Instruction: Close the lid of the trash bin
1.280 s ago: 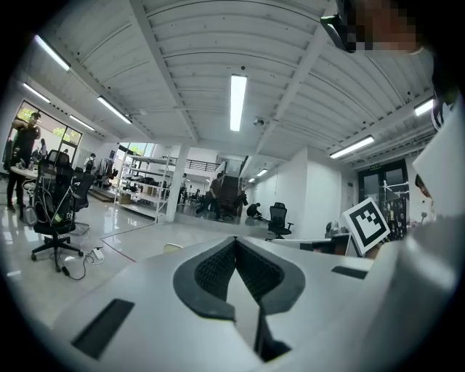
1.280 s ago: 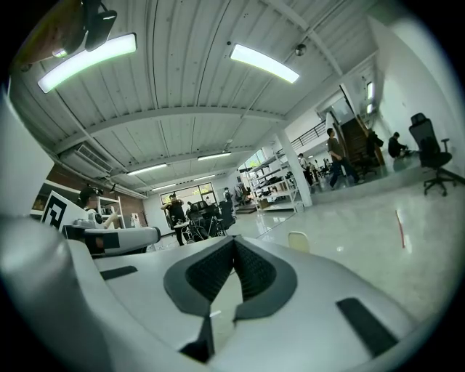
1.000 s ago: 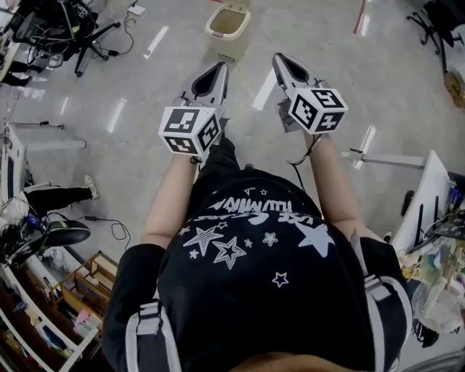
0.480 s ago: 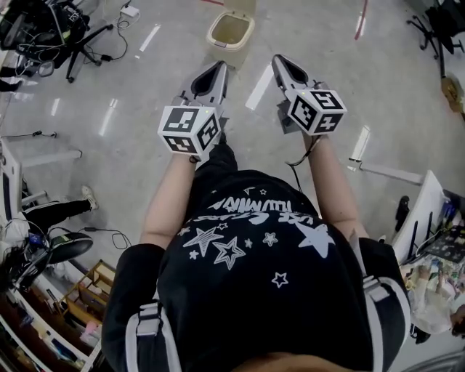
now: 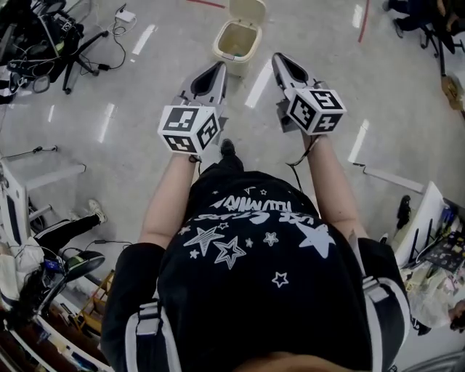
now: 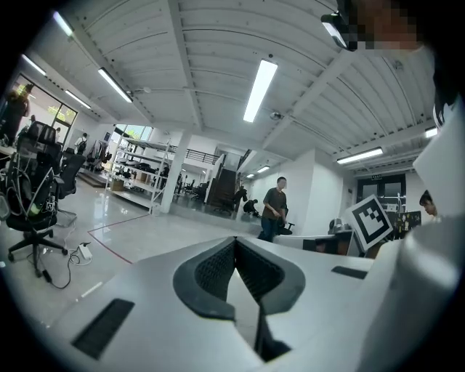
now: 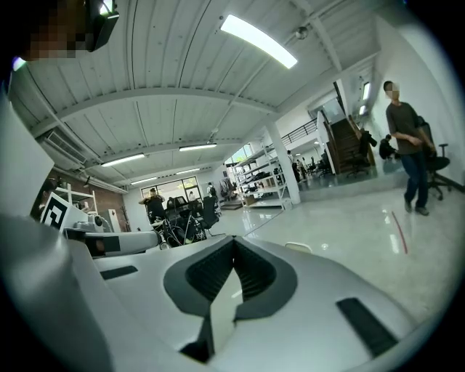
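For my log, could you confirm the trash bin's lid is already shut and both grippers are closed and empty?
No: the head view shows the trash bin with its lid up. The left gripper and right gripper are closed and empty.

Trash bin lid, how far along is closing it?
Nothing is done: the trash bin has its lid up, inside showing. In hand: the left gripper and right gripper, both shut and empty, are short of it. Left: reach it and push the lid down.
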### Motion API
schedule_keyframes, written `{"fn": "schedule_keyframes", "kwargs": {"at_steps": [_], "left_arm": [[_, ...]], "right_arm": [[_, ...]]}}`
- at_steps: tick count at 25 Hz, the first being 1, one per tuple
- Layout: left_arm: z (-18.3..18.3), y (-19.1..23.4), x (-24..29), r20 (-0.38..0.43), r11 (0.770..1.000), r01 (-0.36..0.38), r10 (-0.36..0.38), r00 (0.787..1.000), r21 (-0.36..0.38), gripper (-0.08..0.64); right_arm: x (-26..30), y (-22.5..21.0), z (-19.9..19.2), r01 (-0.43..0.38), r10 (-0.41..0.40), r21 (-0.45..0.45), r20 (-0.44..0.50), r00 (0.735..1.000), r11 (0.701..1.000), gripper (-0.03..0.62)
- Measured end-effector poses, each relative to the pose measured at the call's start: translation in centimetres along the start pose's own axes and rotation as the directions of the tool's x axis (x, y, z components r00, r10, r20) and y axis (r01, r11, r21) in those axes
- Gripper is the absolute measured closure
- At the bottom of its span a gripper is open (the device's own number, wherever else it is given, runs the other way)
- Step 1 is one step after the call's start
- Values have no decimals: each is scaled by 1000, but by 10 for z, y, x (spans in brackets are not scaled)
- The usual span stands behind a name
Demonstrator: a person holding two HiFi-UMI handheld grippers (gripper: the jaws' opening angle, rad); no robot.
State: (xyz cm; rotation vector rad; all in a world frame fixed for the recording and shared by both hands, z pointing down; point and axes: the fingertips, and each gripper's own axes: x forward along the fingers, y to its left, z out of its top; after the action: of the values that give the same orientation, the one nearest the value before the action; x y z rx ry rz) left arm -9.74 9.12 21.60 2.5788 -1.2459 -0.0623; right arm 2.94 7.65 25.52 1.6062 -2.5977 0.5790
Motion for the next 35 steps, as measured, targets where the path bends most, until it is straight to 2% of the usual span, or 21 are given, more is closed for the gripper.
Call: {"fn": "schedule_keyframes", "kwargs": {"at_steps": [5, 10, 17, 26, 35], "left_arm": [[9, 32, 19, -8, 999, 37, -37, 999, -8, 549], [13, 52, 33, -12, 998, 65, -65, 998, -9, 549], [18, 72, 54, -9, 998, 69, -69, 998, -9, 549], [30, 114, 103, 5, 1000, -12, 12, 1000, -4, 549], [48, 151, 182, 7, 996, -93, 93, 996, -13, 549]], "right_arm": [[36, 1, 9, 33, -33, 2, 8, 999, 999, 588], [63, 5, 15, 29, -29, 18, 17, 999, 999, 587], [88, -9, 20, 40, -41, 21, 16, 999, 999, 588], [156, -48, 45, -19, 19, 19, 5, 1000, 1000, 587], [236, -119, 80, -59, 59, 26, -30, 998, 998, 588]]}}
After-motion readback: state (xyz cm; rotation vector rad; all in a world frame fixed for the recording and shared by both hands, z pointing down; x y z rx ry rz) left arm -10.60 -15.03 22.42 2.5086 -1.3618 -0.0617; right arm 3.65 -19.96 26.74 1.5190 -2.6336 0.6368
